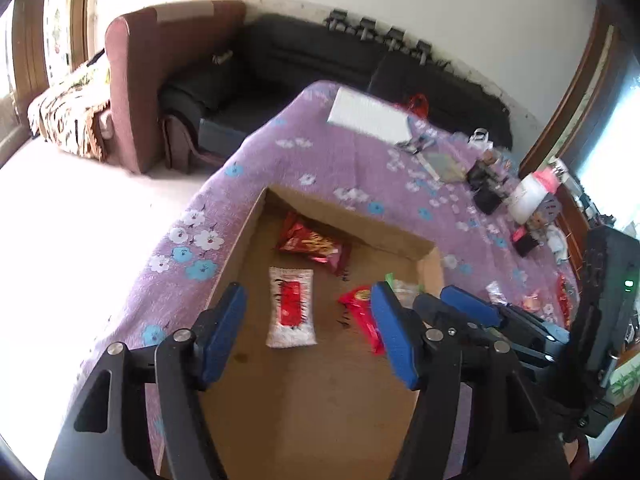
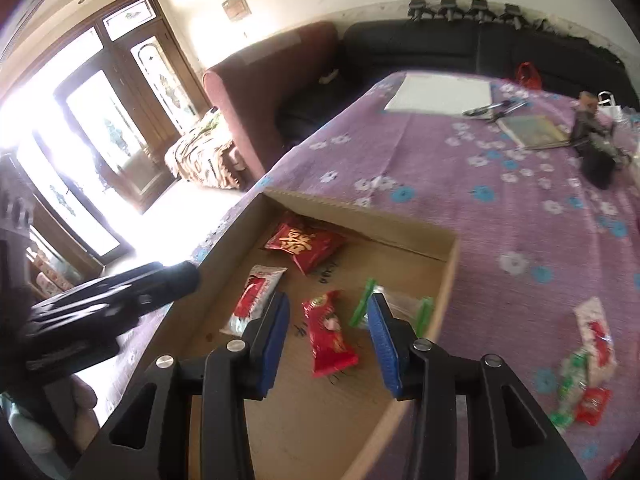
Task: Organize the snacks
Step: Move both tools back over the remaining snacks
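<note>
Snacks are being gathered into the cardboard box (image 1: 248, 236) on the purple cloth (image 1: 340, 168). The left gripper (image 1: 308, 332) is held released above the white-and-red packet (image 1: 291, 307), which lies flat on the box floor between its jaws. The right gripper (image 2: 328, 340) is likewise parted and empty over the red wrapper (image 2: 330, 334). Next, it is judged, the loose snacks (image 2: 588, 364) outside to the right must be fetched.

The cardboard box (image 2: 448, 276) contained four snack packets: two red (image 2: 306, 246), one white-and-red (image 2: 256, 294), one clear with green ends (image 2: 394, 306). Three more packets (image 2: 596, 338) lay outside on the purple cloth (image 2: 500, 200).
</note>
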`<state>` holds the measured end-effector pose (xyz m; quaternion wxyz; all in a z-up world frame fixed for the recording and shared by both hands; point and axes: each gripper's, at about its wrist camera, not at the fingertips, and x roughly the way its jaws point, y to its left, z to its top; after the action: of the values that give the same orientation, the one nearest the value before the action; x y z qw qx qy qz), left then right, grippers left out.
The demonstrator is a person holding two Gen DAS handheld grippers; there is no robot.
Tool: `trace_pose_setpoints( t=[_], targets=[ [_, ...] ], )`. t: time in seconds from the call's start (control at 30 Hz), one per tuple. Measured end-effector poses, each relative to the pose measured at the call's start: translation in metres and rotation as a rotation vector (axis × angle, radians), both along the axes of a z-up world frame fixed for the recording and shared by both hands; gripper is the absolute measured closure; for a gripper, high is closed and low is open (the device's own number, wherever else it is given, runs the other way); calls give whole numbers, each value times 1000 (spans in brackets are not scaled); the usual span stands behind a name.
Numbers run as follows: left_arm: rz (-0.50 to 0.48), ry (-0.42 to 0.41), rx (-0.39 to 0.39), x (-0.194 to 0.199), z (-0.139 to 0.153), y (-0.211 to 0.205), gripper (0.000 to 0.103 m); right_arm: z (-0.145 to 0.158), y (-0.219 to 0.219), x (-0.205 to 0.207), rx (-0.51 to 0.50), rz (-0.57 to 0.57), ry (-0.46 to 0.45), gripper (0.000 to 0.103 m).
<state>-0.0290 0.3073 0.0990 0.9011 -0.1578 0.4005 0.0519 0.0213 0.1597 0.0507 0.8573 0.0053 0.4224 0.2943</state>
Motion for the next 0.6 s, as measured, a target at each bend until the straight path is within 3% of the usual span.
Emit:
trace_pose_setpoints(
  t=[0.13, 0.23, 0.37, 0.6],
  targets=[
    [-24, -25, 7, -19, 9, -24, 38, 8, -23, -15, 7, -22, -23, 57],
    [-41, -33, 13, -31, 12, -42, 38, 14, -47, -33, 19, -39, -52, 47],
    [-89, -53, -4, -50, 15, -74, 39, 17, -87, -55, 32, -77, -70, 46],
    [-225, -81, -68, -81, 18, -131, 39, 15, -213, -89, 47, -251, -90, 46]
  ],
)
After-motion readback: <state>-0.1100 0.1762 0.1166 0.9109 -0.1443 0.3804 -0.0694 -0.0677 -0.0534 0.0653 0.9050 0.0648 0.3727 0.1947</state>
